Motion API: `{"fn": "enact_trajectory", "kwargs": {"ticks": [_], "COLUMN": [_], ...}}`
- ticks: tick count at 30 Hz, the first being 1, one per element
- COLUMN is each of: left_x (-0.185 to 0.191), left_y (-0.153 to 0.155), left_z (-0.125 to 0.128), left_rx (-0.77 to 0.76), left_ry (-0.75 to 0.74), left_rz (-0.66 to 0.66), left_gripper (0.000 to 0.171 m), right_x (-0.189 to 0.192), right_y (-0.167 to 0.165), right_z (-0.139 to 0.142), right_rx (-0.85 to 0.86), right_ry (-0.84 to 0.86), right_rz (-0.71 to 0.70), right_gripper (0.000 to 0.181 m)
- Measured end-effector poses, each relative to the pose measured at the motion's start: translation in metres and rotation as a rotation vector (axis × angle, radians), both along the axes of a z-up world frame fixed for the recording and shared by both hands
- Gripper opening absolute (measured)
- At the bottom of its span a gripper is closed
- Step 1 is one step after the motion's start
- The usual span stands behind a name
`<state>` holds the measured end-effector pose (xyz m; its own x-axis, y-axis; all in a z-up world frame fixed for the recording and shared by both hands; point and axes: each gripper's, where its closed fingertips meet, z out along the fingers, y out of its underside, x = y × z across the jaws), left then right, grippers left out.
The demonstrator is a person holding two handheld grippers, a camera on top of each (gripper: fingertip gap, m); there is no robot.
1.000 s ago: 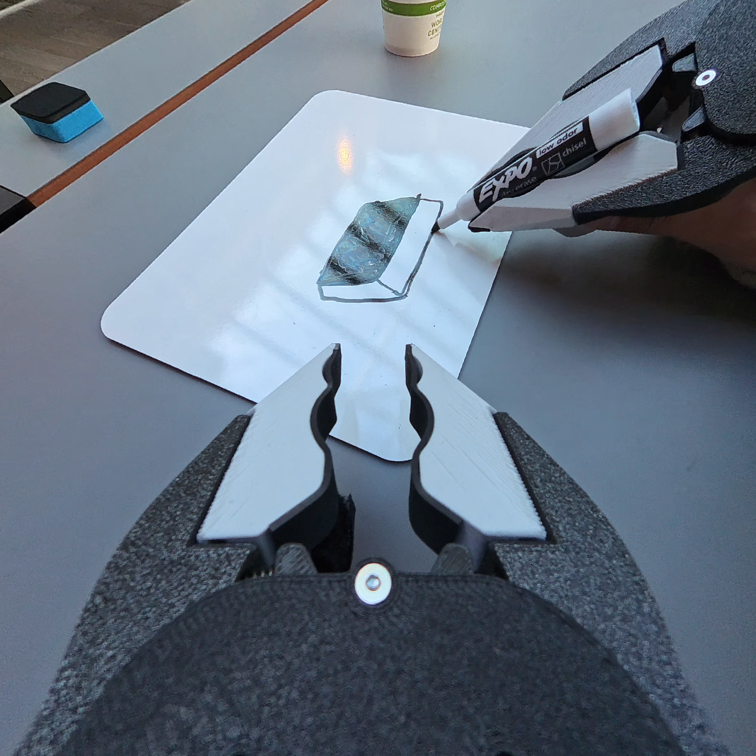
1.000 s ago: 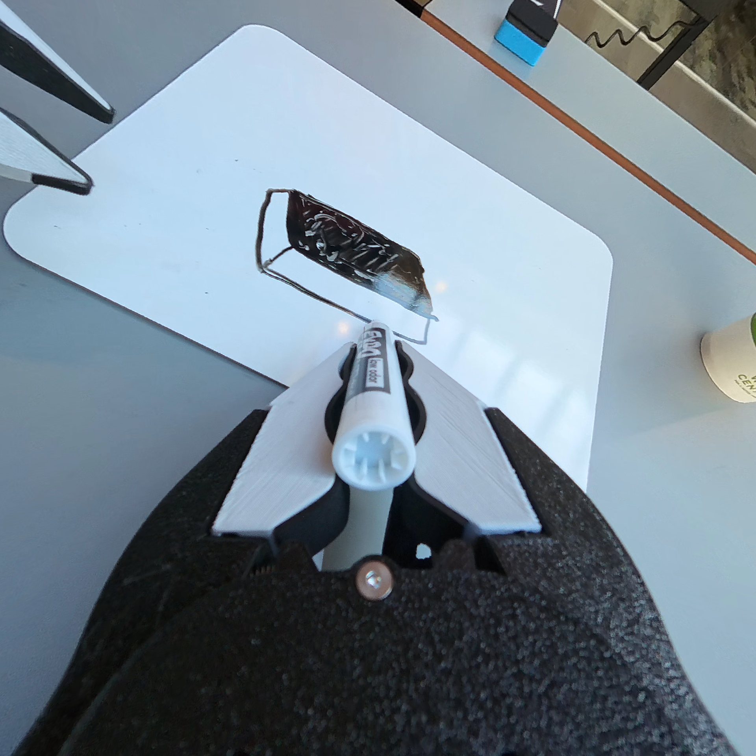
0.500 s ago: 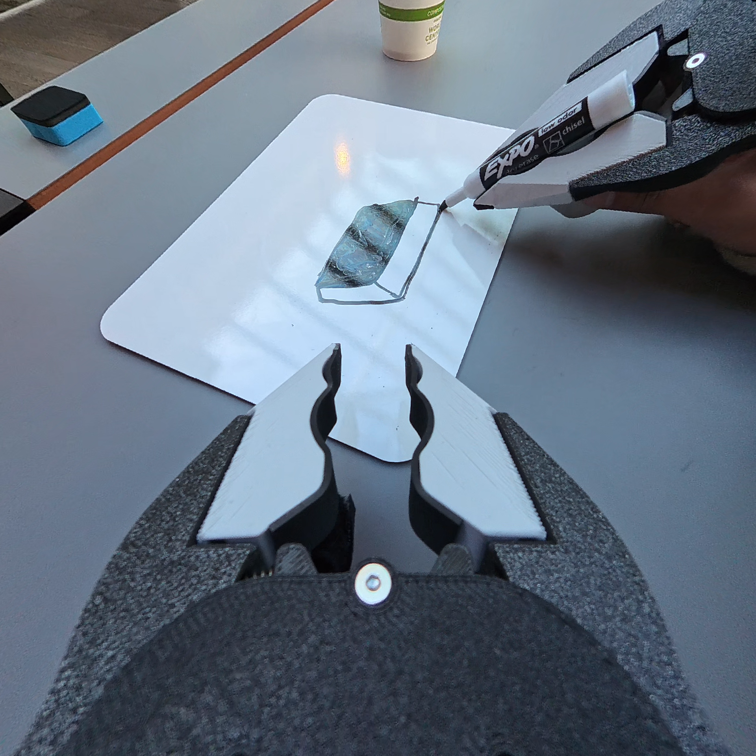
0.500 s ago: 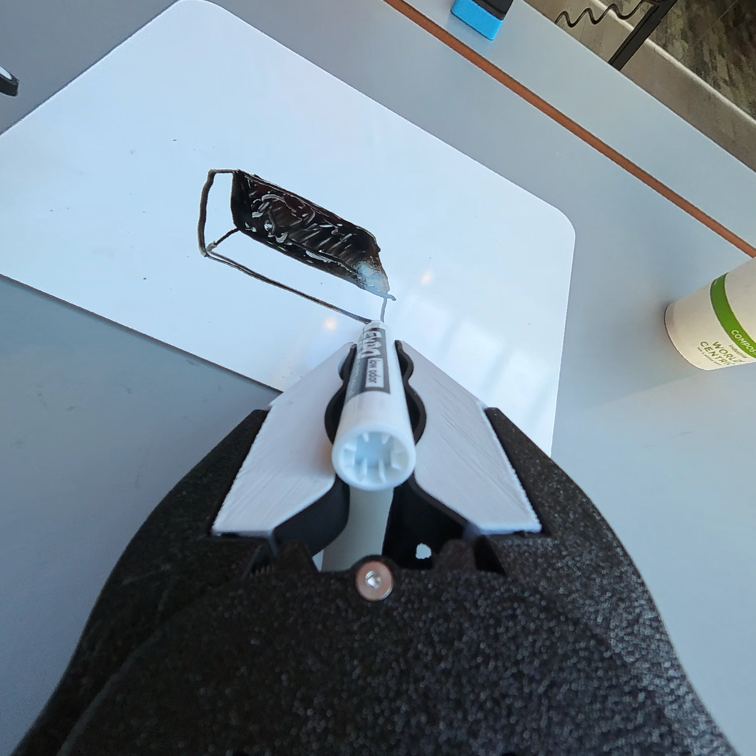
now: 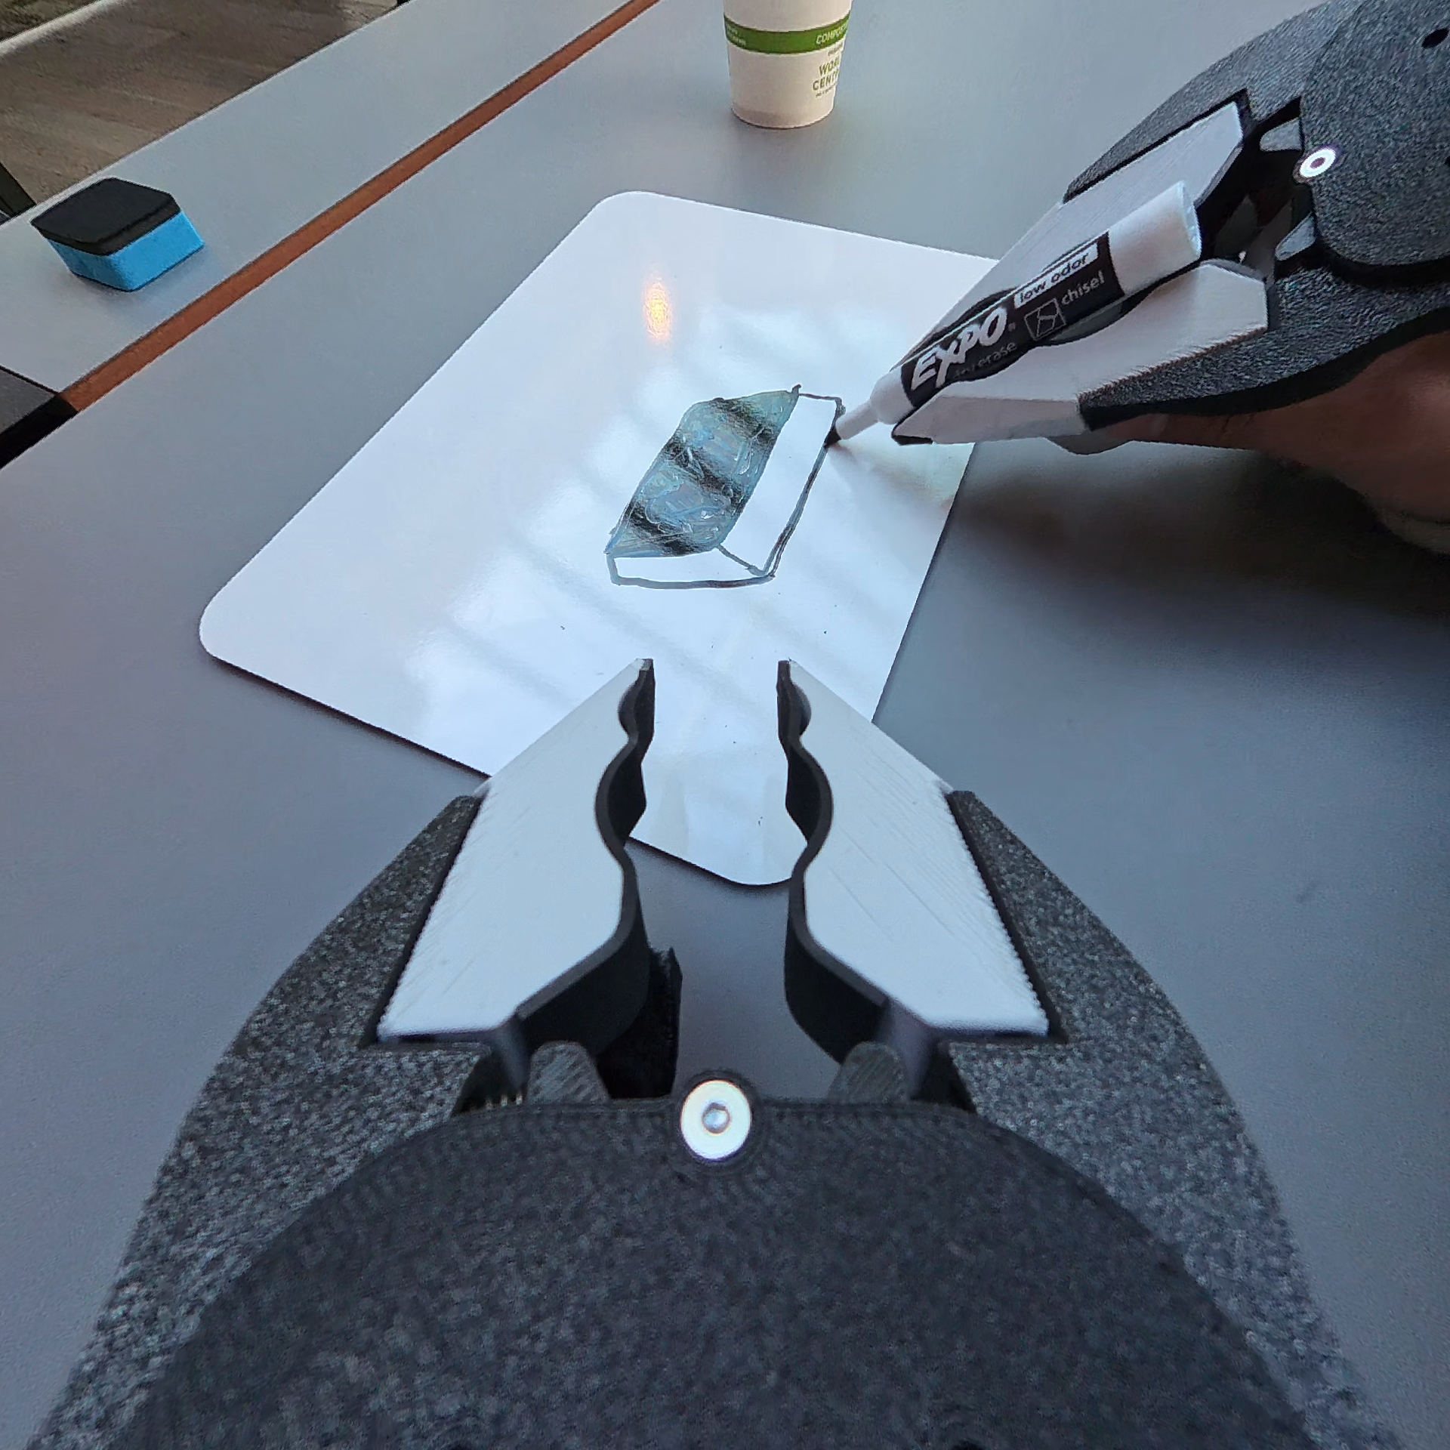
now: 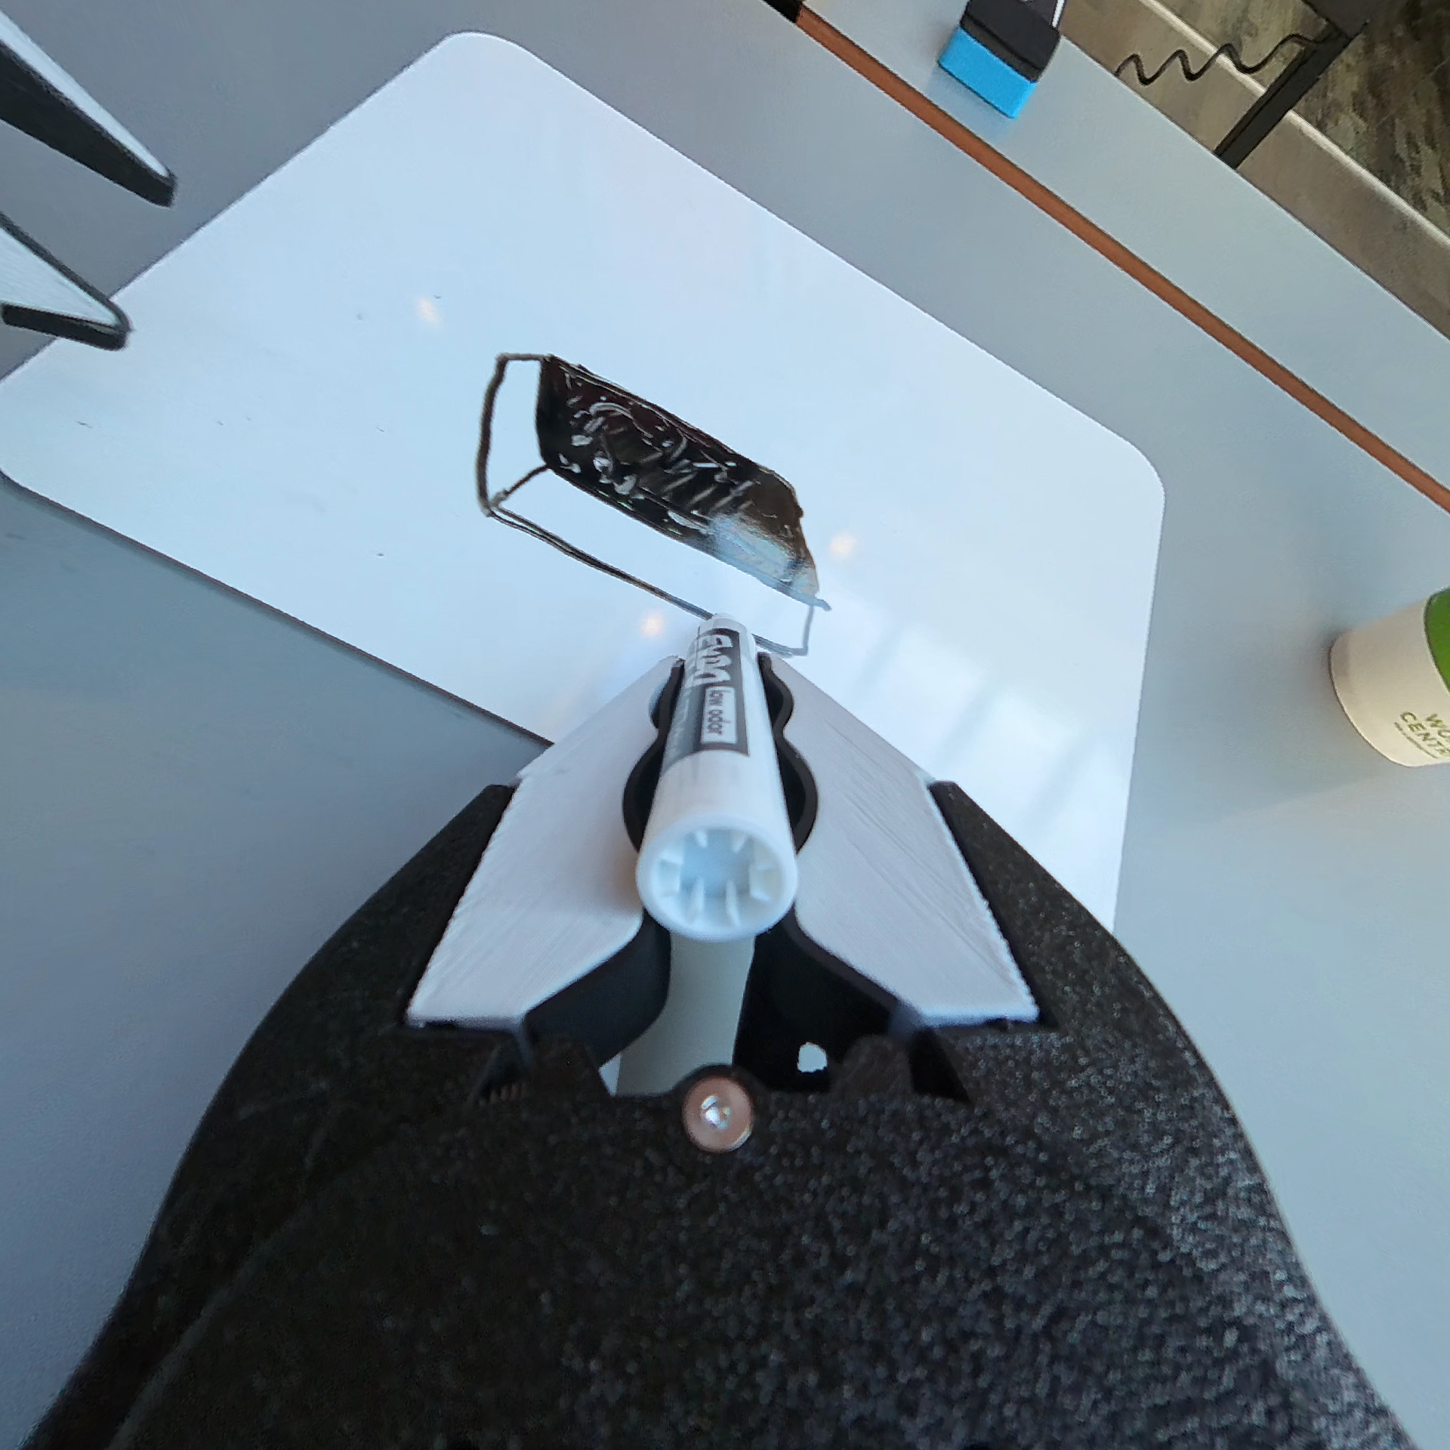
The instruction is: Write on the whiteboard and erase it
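Observation:
A white dry-erase board [image 5: 439,565] lies on the grey table [image 5: 1177,785]. It bears a black drawing [image 5: 706,486] of a box-like shape with one face filled in. My right gripper [image 5: 934,392] is shut on a white and black marker [image 5: 1004,329]. The marker's tip touches the drawing's right line near its top corner. In the right wrist view the marker [image 6: 718,769] lies between the shut fingers of my right gripper [image 6: 722,667], and its tip is hidden. My left gripper [image 5: 714,679] is open and empty over the board's near corner. It also shows in the right wrist view [image 6: 145,263].
A white paper cup [image 5: 785,63] with a green band stands beyond the board. A blue and black eraser [image 5: 118,235] lies at the far left, past an orange strip [image 5: 353,204] in the table. A hand [image 5: 1295,439] holds the right gripper.
The marker tip went up to the drawing's top right corner, then came back down a little along the right line. The left gripper has stayed open and almost still.

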<state>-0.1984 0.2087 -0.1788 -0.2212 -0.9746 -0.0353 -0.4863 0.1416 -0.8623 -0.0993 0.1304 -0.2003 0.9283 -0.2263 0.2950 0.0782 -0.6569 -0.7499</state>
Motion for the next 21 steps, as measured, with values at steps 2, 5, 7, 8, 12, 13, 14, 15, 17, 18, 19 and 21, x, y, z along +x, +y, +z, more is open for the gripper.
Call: {"fn": "enact_trajectory", "kwargs": {"ticks": [2,5,7,8,12,13,14,15,17,18,19,21], "left_x": [0.000,0.001,0.001,0.001,0.002,0.002,0.002,0.002,0.002,0.002,0.002,0.002], "left_y": [0.000,0.001,0.001,0.001,0.001,0.001,0.001,0.000,0.000,-0.001,-0.001,-0.001], "left_z": [0.000,0.001,0.001,0.001,0.002,0.002,0.002,0.002,0.002,0.002,0.003,0.003], "left_rx": [0.002,0.000,-0.001,-0.001,-0.002,-0.002,-0.002,-0.002,-0.003,-0.003,-0.003,-0.005], "left_ry": [-0.001,-0.005,-0.005,-0.006,-0.008,-0.008,-0.009,-0.010,-0.010,-0.011,-0.011,-0.013], "left_rz": [0.002,0.004,0.003,0.003,0.002,0.002,0.002,0.001,0.000,-0.001,-0.002,-0.002], "left_gripper": [0.031,0.031,0.031,0.031,0.031,0.031,0.031,0.031,0.031,0.031,0.031,0.031], "right_x": [-0.005,-0.014,-0.019,-0.022,-0.033,-0.036,-0.038,-0.041,-0.045,-0.047,-0.049,-0.053], "right_y": [0.004,0.010,0.015,0.017,0.025,0.027,0.029,0.031,0.034,0.035,0.037,0.040], "right_z": [0.000,0.000,0.000,0.000,0.000,0.000,0.000,0.000,0.000,0.000,0.000,0.000], "right_rx": [0.000,0.000,0.000,-0.001,-0.004,-0.005,-0.006,-0.006,-0.008,-0.008,-0.009,-0.012], "right_ry": [0.002,0.011,0.013,0.014,0.021,0.021,0.024,0.028,0.029,0.031,0.033,0.032], "right_rz": [0.014,0.038,0.054,0.061,0.093,0.101,0.108,0.116,0.128,0.134,0.140,0.150], "right_gripper": [0.018,0.018,0.018,0.018,0.018,0.018,0.018,0.017,0.017,0.017,0.017,0.018]}}
